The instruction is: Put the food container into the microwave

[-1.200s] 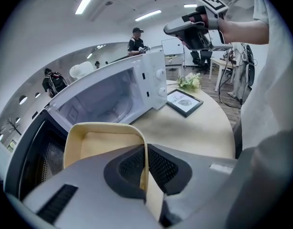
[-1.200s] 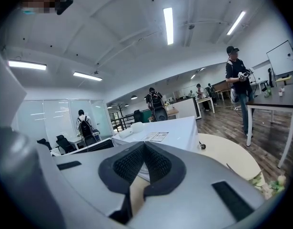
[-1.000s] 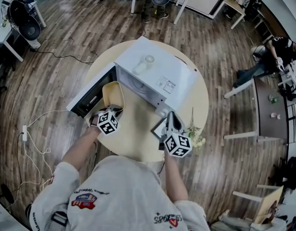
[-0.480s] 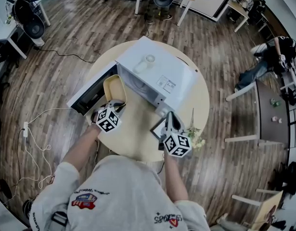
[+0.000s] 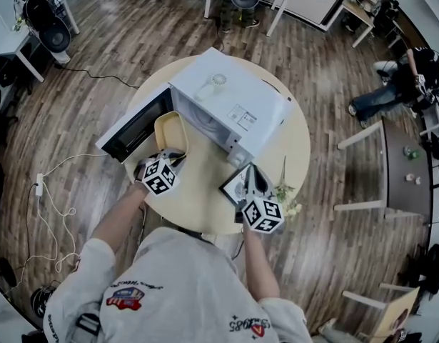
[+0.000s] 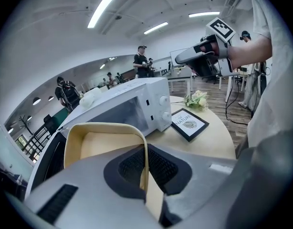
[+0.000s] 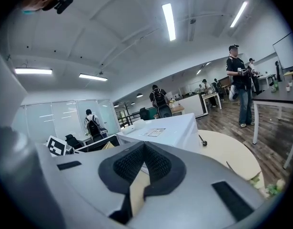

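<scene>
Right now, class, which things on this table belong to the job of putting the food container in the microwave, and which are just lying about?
For the job: container, microwave, left tool gripping the container.
Lying about: picture frame, flowers.

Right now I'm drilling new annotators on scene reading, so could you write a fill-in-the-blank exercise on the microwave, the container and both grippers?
The microwave has its door ____.
The left gripper is shut on the wall of the cream ____.
The right gripper is shut and holds ____.
The table is ____ in shape.
Missing words: open; food container; nothing; round.
</scene>
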Demonstrator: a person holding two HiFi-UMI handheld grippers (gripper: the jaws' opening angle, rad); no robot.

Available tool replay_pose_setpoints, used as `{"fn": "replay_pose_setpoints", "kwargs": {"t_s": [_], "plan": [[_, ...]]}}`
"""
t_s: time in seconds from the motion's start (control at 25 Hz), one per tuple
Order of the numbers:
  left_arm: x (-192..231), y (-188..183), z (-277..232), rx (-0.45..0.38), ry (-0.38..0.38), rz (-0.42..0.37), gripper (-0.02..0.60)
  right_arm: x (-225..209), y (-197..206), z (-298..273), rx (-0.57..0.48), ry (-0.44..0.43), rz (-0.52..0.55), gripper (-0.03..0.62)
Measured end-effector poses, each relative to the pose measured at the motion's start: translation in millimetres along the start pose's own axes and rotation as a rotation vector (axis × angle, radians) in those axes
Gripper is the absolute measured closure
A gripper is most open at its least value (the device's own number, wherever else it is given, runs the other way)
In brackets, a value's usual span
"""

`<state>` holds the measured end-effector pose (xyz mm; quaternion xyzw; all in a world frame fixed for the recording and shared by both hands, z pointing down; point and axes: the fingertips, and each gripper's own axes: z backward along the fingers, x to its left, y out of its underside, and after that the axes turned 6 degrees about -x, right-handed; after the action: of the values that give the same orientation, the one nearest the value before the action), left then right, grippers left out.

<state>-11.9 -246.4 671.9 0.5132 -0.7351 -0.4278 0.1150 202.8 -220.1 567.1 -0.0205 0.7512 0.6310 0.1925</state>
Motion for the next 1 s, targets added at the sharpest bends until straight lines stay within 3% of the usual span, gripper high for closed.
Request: {"fn": "replay_pose_setpoints", "kwargs": {"t_s": [0.32, 1.0], "plan": [[-20, 1, -12, 0.033, 0.059, -0.044, 0.575, -14, 9, 13, 0.02, 0.02, -0.011, 0.589], [19, 0, -64, 0.016, 0.22, -0.155, 0.575, -19, 5, -19, -0.017, 0.163, -0.021, 0.589]]}}
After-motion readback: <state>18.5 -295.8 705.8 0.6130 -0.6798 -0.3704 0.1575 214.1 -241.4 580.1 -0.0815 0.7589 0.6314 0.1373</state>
